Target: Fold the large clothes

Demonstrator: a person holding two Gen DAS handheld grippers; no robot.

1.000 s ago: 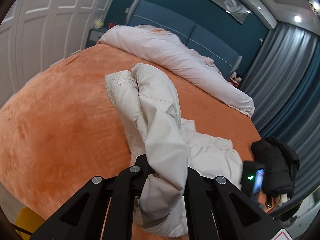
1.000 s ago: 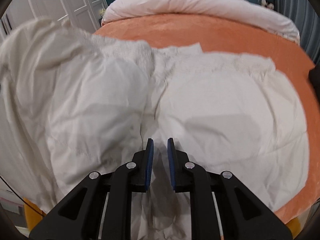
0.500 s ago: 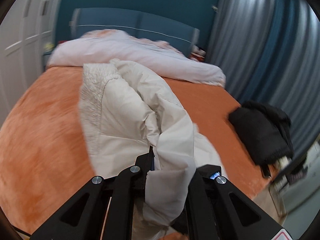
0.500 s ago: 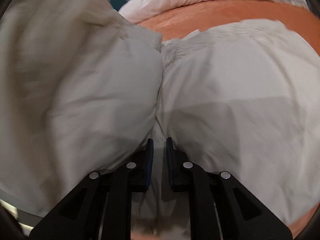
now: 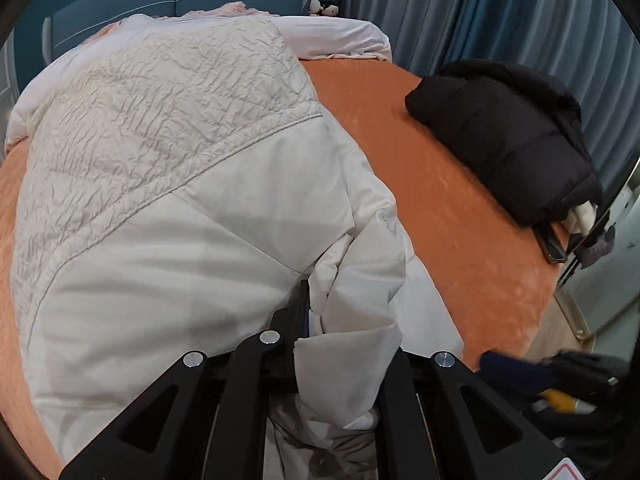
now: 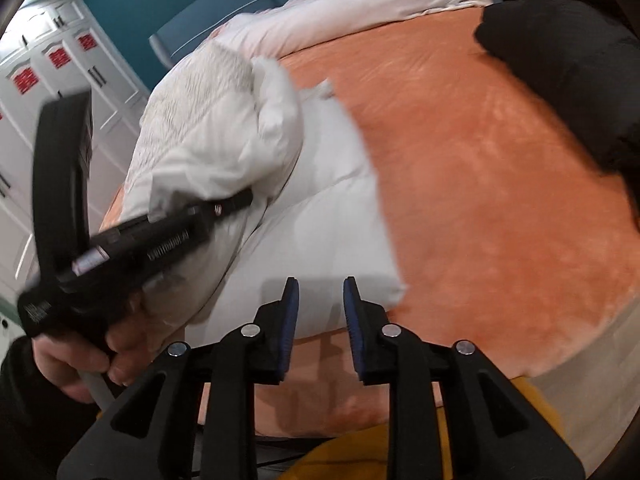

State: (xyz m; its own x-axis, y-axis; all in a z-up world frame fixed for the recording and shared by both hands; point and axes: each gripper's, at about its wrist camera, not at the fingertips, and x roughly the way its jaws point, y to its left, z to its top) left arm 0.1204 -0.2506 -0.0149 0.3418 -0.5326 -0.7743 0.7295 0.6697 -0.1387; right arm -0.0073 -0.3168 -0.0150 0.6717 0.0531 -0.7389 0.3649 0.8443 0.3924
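A large cream padded jacket [image 5: 168,208] lies on the orange bed [image 5: 448,216]. My left gripper [image 5: 340,320] is shut on a fold of the jacket's sleeve, which drapes over its fingers and hides the tips. In the right wrist view the left gripper [image 6: 236,204] holds that fold over the jacket [image 6: 320,208]. My right gripper [image 6: 320,300] is open and empty, raised above the jacket's near corner at the bed's front edge.
A black padded jacket [image 5: 508,136] lies on the bed at the right, also in the right wrist view [image 6: 572,68]. A pink duvet [image 5: 332,36] lies along the headboard. White wardrobes [image 6: 48,80] stand left, curtains [image 5: 480,12] right.
My left gripper has carried the sleeve fold across to the right over the jacket. My right gripper has opened wider and pulled back off the jacket toward the bed's front edge.
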